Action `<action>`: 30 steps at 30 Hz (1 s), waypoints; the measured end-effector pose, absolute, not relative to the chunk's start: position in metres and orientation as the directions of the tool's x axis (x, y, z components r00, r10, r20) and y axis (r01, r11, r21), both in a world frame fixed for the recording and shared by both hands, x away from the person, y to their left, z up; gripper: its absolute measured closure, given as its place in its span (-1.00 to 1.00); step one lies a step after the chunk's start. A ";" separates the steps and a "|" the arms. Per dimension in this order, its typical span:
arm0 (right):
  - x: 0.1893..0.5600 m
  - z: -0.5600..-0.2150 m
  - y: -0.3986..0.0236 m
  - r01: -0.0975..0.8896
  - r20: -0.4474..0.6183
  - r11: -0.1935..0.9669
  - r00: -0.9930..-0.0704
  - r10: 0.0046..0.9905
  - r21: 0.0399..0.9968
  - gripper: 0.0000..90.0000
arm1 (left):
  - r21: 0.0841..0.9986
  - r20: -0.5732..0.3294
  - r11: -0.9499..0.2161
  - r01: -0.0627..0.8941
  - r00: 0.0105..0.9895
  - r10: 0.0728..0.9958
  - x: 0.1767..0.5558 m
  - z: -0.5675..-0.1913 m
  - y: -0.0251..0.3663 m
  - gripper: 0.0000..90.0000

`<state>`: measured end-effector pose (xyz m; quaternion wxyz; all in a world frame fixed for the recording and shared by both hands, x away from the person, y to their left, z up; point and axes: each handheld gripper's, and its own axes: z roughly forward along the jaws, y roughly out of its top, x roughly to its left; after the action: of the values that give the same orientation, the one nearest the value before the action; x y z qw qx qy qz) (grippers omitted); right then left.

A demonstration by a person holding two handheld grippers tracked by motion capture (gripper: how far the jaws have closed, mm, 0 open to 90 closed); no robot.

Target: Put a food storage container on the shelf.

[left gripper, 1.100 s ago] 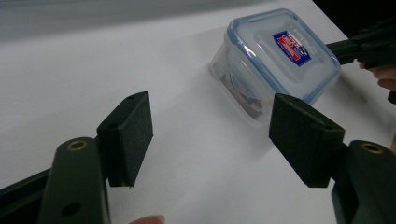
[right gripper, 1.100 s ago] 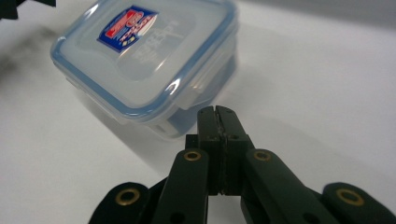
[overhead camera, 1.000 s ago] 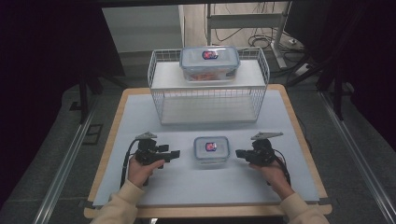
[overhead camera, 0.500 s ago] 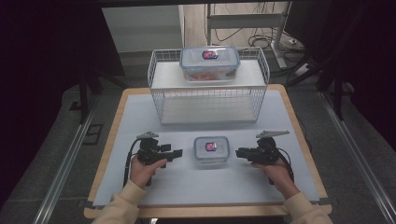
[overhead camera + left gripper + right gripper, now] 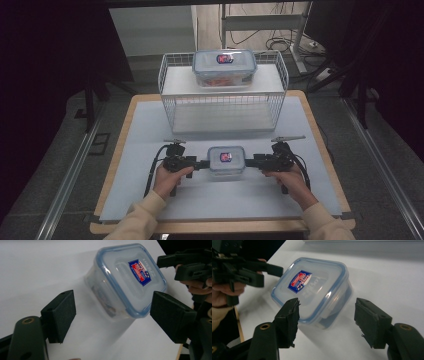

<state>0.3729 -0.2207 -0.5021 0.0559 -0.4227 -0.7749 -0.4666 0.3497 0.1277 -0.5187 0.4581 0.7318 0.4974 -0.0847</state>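
While both grippers flank the small box [image 5: 226, 160] on the mat [image 5: 140, 150], I hold nothing yet. It sits flat near my edge of the table, between my hands, lid on, well short of the wire rack [image 5: 223, 95] that carries a larger box [image 5: 224, 67] on its top shelf.

Left gripper [image 5: 202, 163]: jaws wide and just been opening, one short end of the small box ahead of them, pads clear of it. Right gripper [image 5: 249, 161]: jaws fairly wide, also just been opening, the opposite end near them, no pad pressing.

Risks, in my judgement:
- Closing one side first would shove the small box across the smooth mat and skew it.
- In the right gripper view, one pad overlaps the lid rim; closing there could catch a latch flap or slip off the rounded corner.
- Clear plastic walls are slick; a light or uneven pinch could let it tip or drop on lifting.
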 end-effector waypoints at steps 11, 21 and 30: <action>0.389 -0.513 -0.202 0.759 0.552 0.217 -0.609 0.569 0.614 -0.30 | 0.525 -0.658 -0.062 0.849 0.452 0.602 0.362 -0.530 0.115 -0.45; 0.391 -0.517 -0.200 0.789 0.583 0.224 -0.583 0.565 0.572 -0.15 | 0.521 -0.672 -0.073 0.851 0.461 0.580 0.361 -0.531 0.112 -0.18; 0.383 -0.513 -0.204 0.773 0.567 0.229 -0.601 0.563 0.592 0.11 | 0.562 -0.632 -0.099 0.821 0.504 0.589 0.352 -0.525 0.114 0.00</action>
<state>0.3831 -0.2039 -0.5126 0.1172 -0.4309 -0.7749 -0.4473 0.3523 0.1144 -0.5249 0.4663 0.7310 0.4825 -0.1243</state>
